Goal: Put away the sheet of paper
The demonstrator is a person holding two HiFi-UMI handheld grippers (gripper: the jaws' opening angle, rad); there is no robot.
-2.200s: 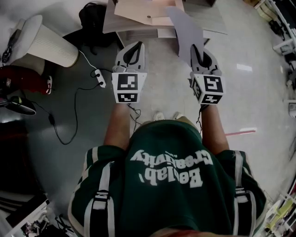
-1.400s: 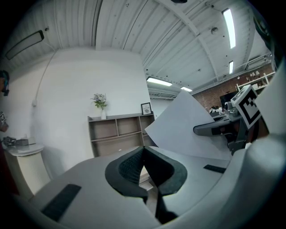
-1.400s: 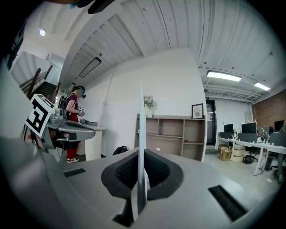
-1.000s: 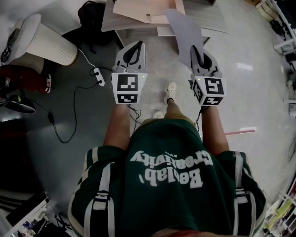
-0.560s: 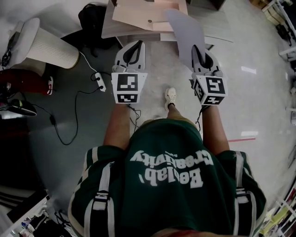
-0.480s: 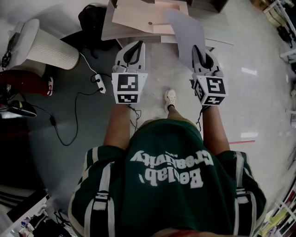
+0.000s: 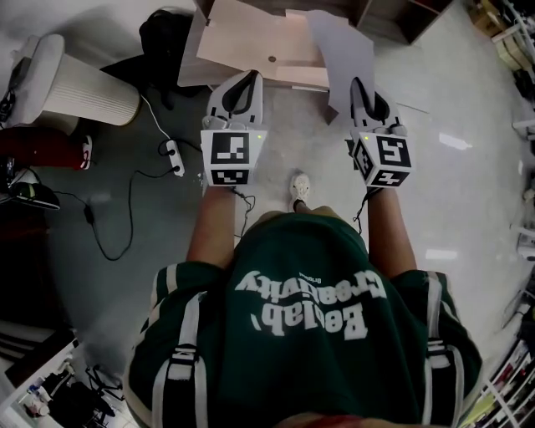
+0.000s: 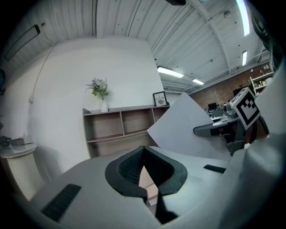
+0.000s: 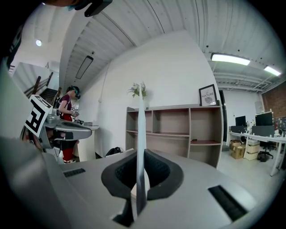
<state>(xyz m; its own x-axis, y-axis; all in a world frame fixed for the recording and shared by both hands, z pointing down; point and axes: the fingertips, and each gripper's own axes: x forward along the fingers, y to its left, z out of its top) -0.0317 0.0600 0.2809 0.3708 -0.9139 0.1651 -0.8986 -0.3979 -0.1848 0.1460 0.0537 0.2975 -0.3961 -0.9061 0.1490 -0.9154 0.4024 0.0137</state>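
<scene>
The sheet of paper (image 7: pixel 341 48) is a pale grey sheet that stands up from my right gripper (image 7: pixel 359 84), whose jaws are shut on its lower edge. The right gripper view shows the sheet (image 9: pixel 140 134) edge-on, pinched between the dark pads. Level with it on the left, my left gripper (image 7: pixel 250 78) has its jaws shut with nothing in them. From the left gripper view the sheet (image 8: pixel 185 129) and the right gripper (image 8: pixel 223 129) show at the right. A wooden shelf unit (image 7: pixel 251 42) lies just ahead of both grippers, its open compartments (image 9: pixel 178 129) facing me.
On the floor at the left are a white ribbed pedestal (image 7: pixel 79 79), a black bag (image 7: pixel 167 25) and a power strip with cable (image 7: pixel 171 155). A vase with a plant (image 8: pixel 102 91) and a framed picture (image 9: pixel 208 95) stand on the shelf top. A person (image 9: pixel 69 105) stands far left.
I have walked forward: the shelf unit has drawn closer to both grippers and my feet have stepped. The right gripper still grips the sheet; the left stays shut.
</scene>
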